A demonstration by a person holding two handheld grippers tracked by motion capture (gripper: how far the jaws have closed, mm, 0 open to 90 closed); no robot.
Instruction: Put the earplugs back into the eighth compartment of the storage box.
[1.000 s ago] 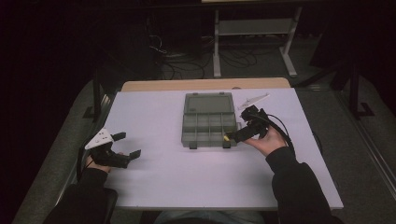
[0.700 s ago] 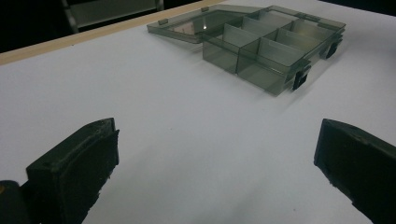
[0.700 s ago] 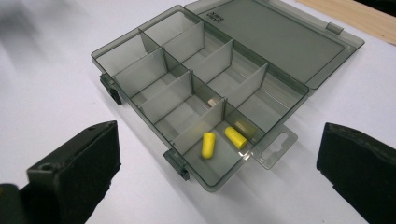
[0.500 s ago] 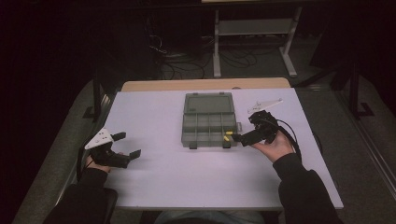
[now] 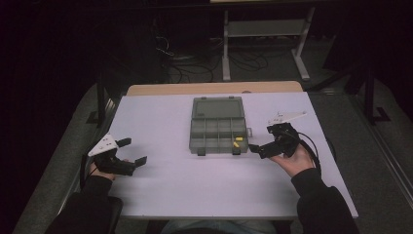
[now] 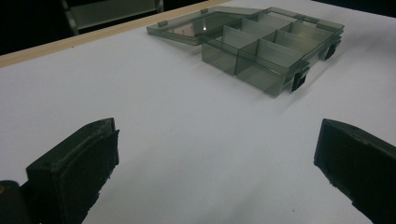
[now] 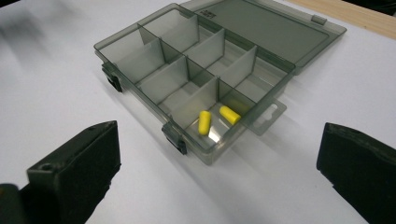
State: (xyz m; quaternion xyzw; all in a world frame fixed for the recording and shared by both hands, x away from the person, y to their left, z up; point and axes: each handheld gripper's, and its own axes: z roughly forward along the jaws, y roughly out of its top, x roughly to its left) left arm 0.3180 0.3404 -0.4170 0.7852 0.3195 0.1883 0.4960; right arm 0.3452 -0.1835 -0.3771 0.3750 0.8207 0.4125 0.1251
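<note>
High view: a smoky grey, clear plastic compartment box [image 5: 217, 130] lies open mid-surface; the right claw [image 5: 258, 147] sits released just right of it, the left claw [image 5: 132, 151] released, well apart at left.

Left claw view: the box [image 6: 261, 49] lies far right.

Right claw view: two yellow foam earplugs [image 7: 218, 118] lie in the box's near right compartment.

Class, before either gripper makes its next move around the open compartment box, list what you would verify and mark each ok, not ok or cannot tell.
1. Compartment box lid lies open flat: ok.
2. Two yellow pieces sit inside the near corner compartment: ok.
3. Right gripper jaws open, holding nothing: ok.
4. Left gripper jaws open, apart from the box: ok.
5. Table bare between each gripper and the box: ok.
6. More pieces waiting elsewhere: cannot tell.
</note>
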